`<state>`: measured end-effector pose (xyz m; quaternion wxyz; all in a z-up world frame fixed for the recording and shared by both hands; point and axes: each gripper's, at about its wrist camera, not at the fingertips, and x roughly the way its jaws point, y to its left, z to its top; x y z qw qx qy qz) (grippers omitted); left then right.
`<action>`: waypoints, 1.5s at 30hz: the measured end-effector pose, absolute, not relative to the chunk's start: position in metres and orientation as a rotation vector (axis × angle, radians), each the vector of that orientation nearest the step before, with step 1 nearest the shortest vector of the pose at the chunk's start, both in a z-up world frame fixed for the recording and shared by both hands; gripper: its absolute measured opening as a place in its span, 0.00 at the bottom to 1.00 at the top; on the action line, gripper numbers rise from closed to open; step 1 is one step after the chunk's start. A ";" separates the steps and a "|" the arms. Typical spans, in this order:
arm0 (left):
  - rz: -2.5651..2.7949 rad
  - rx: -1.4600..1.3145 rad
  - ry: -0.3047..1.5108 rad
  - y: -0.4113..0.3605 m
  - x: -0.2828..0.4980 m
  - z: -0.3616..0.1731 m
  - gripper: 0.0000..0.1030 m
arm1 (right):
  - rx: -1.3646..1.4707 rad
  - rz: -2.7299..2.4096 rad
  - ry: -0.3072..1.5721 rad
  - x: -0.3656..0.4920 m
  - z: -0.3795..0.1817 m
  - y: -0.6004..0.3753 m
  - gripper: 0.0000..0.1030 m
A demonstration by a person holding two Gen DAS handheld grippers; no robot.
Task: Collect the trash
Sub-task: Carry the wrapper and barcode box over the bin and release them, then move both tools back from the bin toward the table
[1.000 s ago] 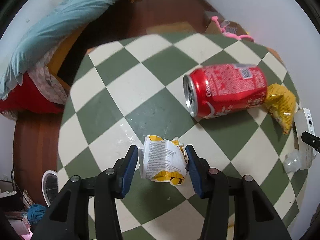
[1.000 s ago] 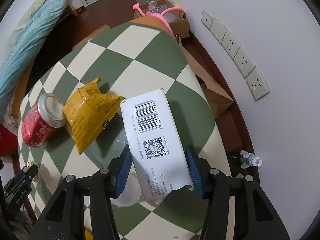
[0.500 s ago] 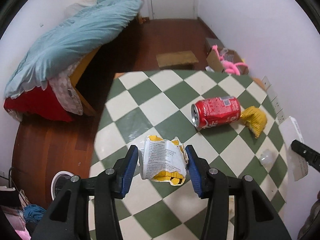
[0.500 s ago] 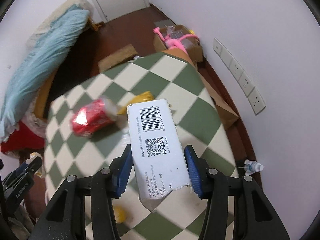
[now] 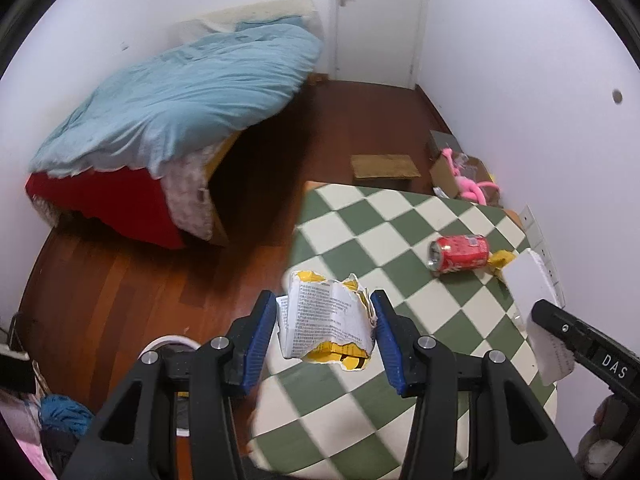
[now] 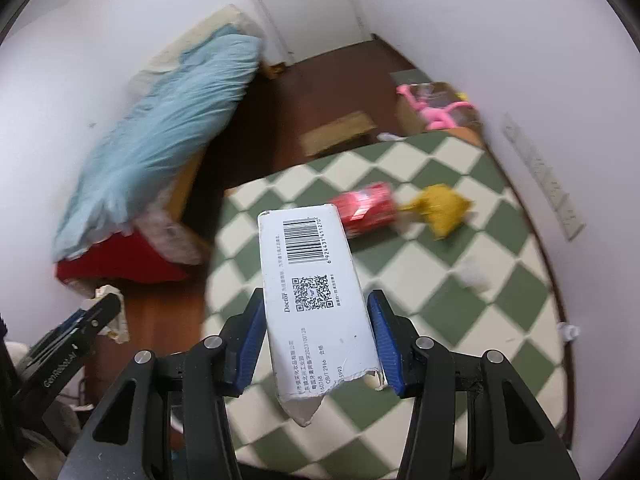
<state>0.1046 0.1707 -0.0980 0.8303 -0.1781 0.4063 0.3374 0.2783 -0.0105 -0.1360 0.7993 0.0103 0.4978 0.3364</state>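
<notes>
Bedroom: bed (image 5: 172, 120) w/ blue duvet, wood floor (image 5: 100, 296).

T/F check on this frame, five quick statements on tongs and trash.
1. Left tongs grip a torn yellow wrapper. True.
2. Right tongs are empty. False: they clamp a white box with a barcode.
3. The red can lies on its side on the checked table. True.
4. The can stands on the floor. False: it is on the table.
5. A yellow bag lies beside the can. True.
</notes>
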 end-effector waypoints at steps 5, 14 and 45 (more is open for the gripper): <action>0.795 -0.429 0.854 0.210 0.038 -0.102 0.44 | 0.020 0.835 1.066 0.221 -0.122 0.034 0.51; 0.969 -0.633 0.956 0.296 -0.093 -0.175 0.44 | -0.084 1.043 1.185 0.101 -0.162 0.154 0.51; 1.149 -0.971 1.196 0.381 -0.223 -0.347 0.97 | -0.539 1.047 1.592 -0.023 -0.435 0.367 1.00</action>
